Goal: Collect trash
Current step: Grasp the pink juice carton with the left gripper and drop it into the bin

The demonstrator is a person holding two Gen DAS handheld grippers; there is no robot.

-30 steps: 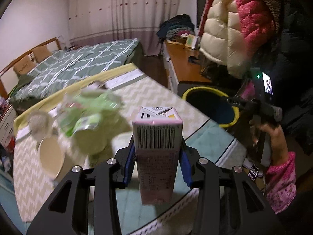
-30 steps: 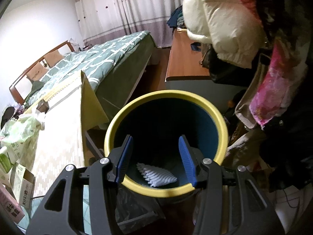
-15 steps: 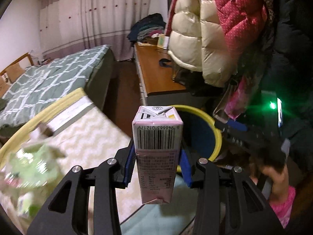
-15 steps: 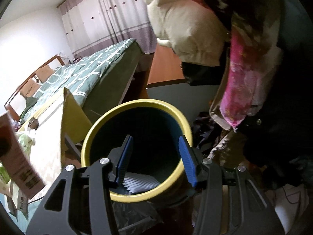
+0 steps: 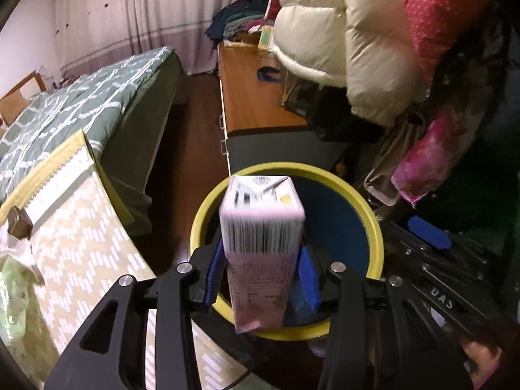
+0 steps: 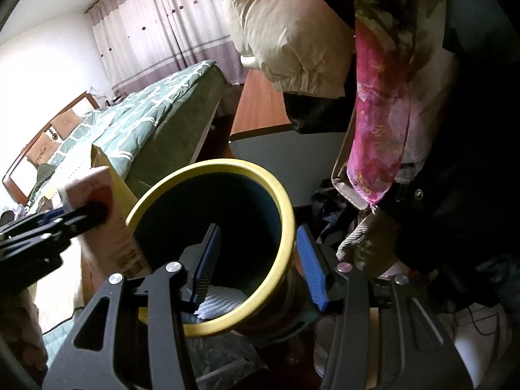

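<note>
So my left tool [image 5: 260,279] is angling downward and holding a pink carton [image 5: 261,247] upright right over the mouth of the yellow-rimmed bin [image 5: 370,214]. Its jaws are just starting to open, but the carton is still sitting between the blue pads [image 5: 307,279], and it's looking blurry. My right tool [image 6: 258,266] is tilting down at the same bin from the other side, jaws about half open with the near rim [image 6: 286,214] running between them; I can't tell whether the pads are actually touching it. White crinkled trash [image 6: 221,304] is lying in the bottom. The bench [image 5: 87,237] with its zigzag cloth is sitting just left of the bin.
</note>
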